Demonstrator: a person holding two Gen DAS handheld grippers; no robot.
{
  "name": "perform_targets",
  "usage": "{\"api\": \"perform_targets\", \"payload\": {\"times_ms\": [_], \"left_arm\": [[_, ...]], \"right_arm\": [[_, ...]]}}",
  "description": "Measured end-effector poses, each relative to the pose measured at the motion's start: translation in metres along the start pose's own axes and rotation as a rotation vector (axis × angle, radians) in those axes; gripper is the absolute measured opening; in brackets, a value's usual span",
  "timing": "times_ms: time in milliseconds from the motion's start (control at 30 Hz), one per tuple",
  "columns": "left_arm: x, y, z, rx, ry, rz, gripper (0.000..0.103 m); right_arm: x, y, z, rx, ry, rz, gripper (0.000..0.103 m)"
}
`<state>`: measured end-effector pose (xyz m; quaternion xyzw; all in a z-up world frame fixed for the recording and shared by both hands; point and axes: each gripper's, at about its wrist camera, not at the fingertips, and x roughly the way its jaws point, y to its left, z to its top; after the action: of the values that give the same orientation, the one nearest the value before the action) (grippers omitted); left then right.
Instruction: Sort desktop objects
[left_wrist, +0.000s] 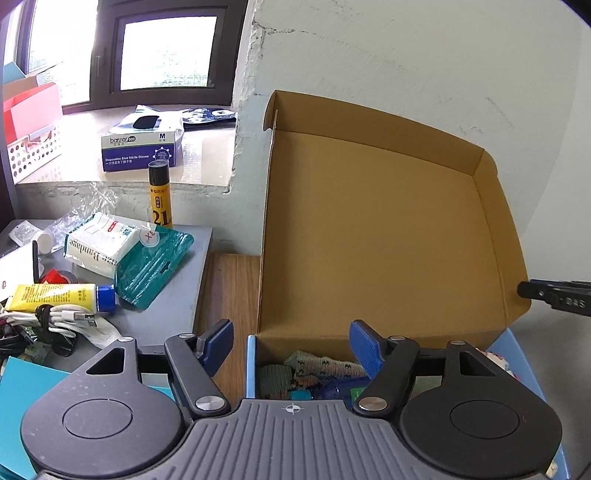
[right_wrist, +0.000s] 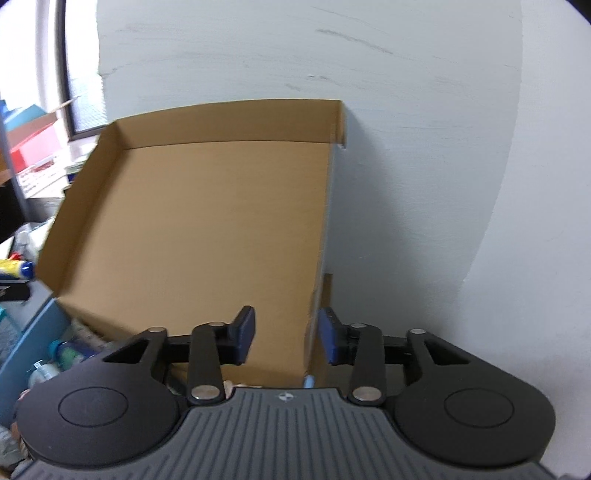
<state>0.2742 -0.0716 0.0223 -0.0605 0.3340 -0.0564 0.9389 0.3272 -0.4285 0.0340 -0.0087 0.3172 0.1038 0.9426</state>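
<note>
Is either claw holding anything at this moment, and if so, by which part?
Nothing is held. The left claw and right claw are both open and bare, in front of the raised cardboard lid.

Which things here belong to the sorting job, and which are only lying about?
For the job:
box
yellow tube
gauze bandage pack
white cable
glue stick

Lying about:
glove box on the sill
white basket

One cardboard box (left_wrist: 388, 229), one glove box (left_wrist: 142, 149), one glue stick (left_wrist: 160, 195), one yellow tube (left_wrist: 55, 297), one bandage pack (left_wrist: 107, 245), one white basket (left_wrist: 31, 151)
</note>
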Motion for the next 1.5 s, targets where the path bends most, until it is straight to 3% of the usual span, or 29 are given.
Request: {"api": "perform_targets", "payload": {"times_ms": [200,233,433,733,1133,1267,1500], "left_arm": [[-0.002,0.001,0.0,0.01,-0.001,0.0,0.072],[-0.003,0.002,0.0,0.01,-0.005,0.0,0.072],[-0.005,0.003,0.0,0.015,-0.025,0.01,0.067],[-0.017,0.003,0.003,0.009,-0.06,0.023,0.057],[-0.054,0.0,0.011,-0.009,-0.164,0.019,0.036],[-0.074,-0.003,0.01,-0.011,-0.199,-0.003,0.02],[-0.091,-0.003,-0.001,-0.008,-0.189,-0.027,0.017]], "right_arm": [[0.02,-0.007,0.007,0.002,0.013,-0.017,0.016],[0.022,-0.008,0.008,-0.002,0.013,-0.022,0.008],[0.018,-0.018,0.006,0.038,-0.004,0.013,0.006],[-0.005,-0.01,-0.011,-0.018,-0.046,0.02,0.006],[-0.027,-0.002,-0.043,-0.019,-0.081,0.042,0.005],[-0.031,0.0,-0.051,-0.014,-0.08,0.046,0.005],[-0.037,0.005,-0.063,-0.016,-0.082,0.04,0.005]]}}
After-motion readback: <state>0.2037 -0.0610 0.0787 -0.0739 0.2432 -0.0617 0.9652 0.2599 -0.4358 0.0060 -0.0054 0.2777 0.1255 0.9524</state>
